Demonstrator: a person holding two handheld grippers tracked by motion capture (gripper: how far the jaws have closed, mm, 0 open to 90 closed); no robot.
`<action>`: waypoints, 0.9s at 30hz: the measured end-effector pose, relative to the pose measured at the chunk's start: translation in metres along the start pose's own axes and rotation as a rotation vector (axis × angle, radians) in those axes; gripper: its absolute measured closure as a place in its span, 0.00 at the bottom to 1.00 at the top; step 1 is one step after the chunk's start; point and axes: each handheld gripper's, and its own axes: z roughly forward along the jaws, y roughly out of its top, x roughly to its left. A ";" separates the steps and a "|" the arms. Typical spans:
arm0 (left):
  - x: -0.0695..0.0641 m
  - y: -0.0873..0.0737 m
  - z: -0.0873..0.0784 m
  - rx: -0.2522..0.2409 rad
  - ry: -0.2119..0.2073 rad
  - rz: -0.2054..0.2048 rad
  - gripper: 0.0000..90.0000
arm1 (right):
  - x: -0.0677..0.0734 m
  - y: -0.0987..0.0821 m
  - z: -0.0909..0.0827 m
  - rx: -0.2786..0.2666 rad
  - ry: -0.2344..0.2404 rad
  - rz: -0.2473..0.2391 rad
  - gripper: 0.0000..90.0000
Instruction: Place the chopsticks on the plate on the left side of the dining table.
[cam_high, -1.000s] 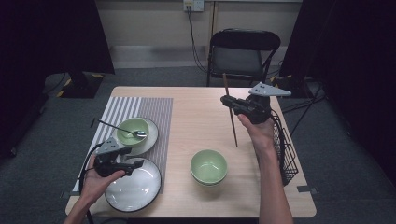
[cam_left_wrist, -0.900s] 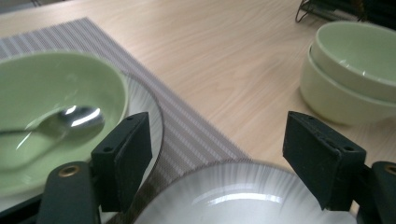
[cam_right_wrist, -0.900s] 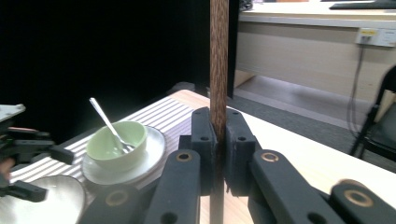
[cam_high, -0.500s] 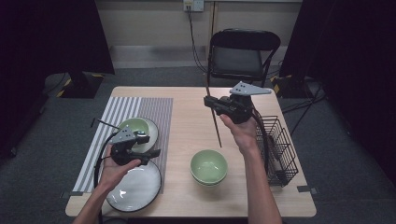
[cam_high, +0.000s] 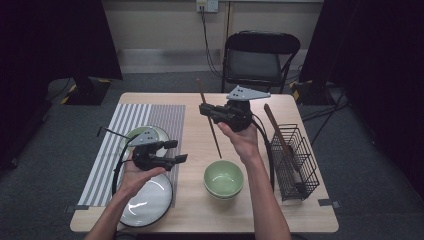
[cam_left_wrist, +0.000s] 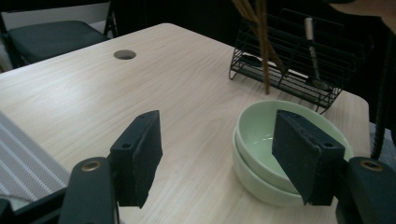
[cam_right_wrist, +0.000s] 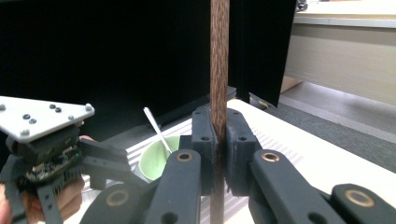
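1. Chopsticks (cam_high: 210, 120), dark wood, stand pinched upright in the right hand-held gripper (cam_high: 206, 111), centre of the high view.
2. Left hand-held gripper (cam_high: 179, 151), lower left, holds nothing; its jaws have just been narrowing yet remain apart.
3. Green bowl (cam_high: 223, 178) sits lower centre on the table (cam_high: 300, 220).
4. Judgement: keep the sticks vertical, clearing the wire basket (cam_high: 295, 162).
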 end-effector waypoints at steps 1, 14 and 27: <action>-0.001 0.003 0.001 -0.013 -0.009 -0.006 0.37 | 0.003 0.001 0.003 -0.002 0.008 -0.003 0.94; 0.000 0.013 0.010 -0.108 -0.097 -0.017 0.50 | 0.027 -0.001 0.034 -0.008 0.087 0.010 0.94; 0.011 0.005 -0.005 -0.132 -0.027 0.021 0.84 | 0.045 -0.010 0.053 -0.012 0.183 0.035 0.94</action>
